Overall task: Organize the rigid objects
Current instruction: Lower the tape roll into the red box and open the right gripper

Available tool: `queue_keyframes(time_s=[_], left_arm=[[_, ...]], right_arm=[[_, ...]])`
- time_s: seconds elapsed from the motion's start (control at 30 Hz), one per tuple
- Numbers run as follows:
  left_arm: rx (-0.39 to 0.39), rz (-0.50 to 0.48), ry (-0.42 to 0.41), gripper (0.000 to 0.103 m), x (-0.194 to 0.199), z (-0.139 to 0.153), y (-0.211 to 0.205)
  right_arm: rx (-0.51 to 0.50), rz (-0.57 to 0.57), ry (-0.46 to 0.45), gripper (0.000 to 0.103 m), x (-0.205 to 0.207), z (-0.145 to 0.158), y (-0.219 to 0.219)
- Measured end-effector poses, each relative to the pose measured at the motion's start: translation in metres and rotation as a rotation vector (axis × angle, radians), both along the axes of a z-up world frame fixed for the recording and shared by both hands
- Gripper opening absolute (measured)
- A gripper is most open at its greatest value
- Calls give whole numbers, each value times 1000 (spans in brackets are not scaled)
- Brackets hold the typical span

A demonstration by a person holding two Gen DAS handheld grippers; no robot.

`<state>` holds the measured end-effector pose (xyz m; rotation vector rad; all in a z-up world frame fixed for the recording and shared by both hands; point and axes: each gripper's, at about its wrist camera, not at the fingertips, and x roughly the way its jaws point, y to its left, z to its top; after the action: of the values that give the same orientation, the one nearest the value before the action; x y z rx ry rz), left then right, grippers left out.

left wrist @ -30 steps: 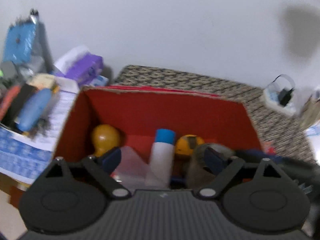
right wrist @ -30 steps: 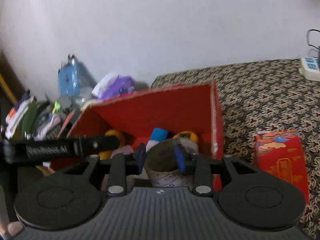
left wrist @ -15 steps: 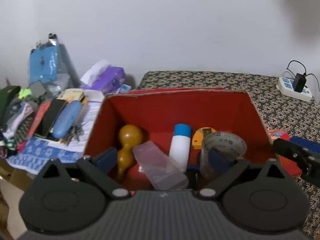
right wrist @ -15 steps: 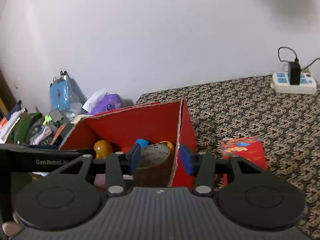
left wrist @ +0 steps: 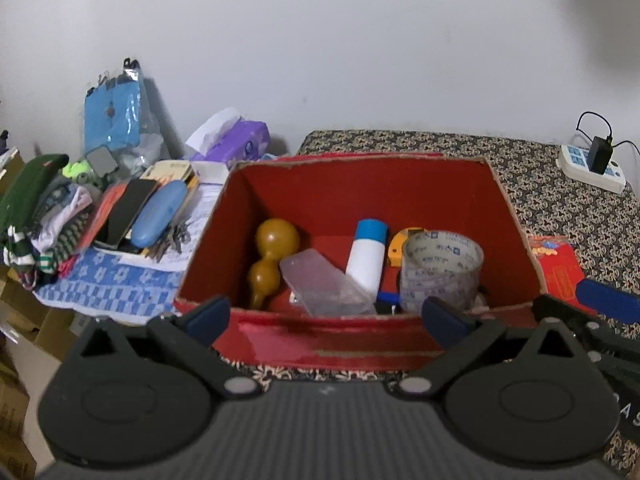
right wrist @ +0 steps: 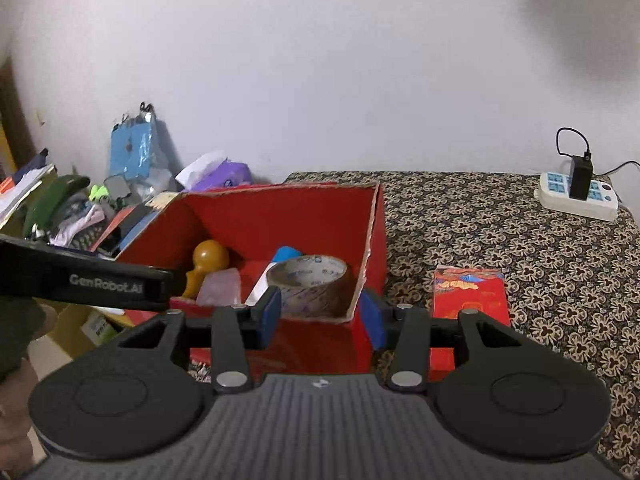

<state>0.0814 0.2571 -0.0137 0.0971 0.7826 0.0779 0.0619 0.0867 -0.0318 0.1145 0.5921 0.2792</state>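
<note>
Both claws have backed out of the red box [left wrist: 360, 184]; left claw [left wrist: 326, 314] has just spread wide, released; right claw [right wrist: 322, 314] part-open, empty; tape roll [left wrist: 440, 272] now rests inside at four o'clock, stowed

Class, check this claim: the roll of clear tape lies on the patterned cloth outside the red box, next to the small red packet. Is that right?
Not quite. The roll of clear tape stands inside the red box, in its right near corner, beside the white bottle with the blue cap. The small red packet does lie on the patterned cloth outside. The left wrist view shows it.
</note>
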Motion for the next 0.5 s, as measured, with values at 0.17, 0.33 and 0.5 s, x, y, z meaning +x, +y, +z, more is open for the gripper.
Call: queue_keyframes(time_s=[0.17, 0.33, 0.5], left_arm=[[-4, 6, 18, 102, -10, -6, -6], [-6, 8, 42, 102, -20, -14, -18], [-13, 6, 68, 103, -25, -22, -30]], right_arm=[[-42, 16, -4, 30, -12, 0, 4], [-52, 23, 27, 30, -22, -4, 1], [-58, 39, 68, 30, -30, -12, -6]])
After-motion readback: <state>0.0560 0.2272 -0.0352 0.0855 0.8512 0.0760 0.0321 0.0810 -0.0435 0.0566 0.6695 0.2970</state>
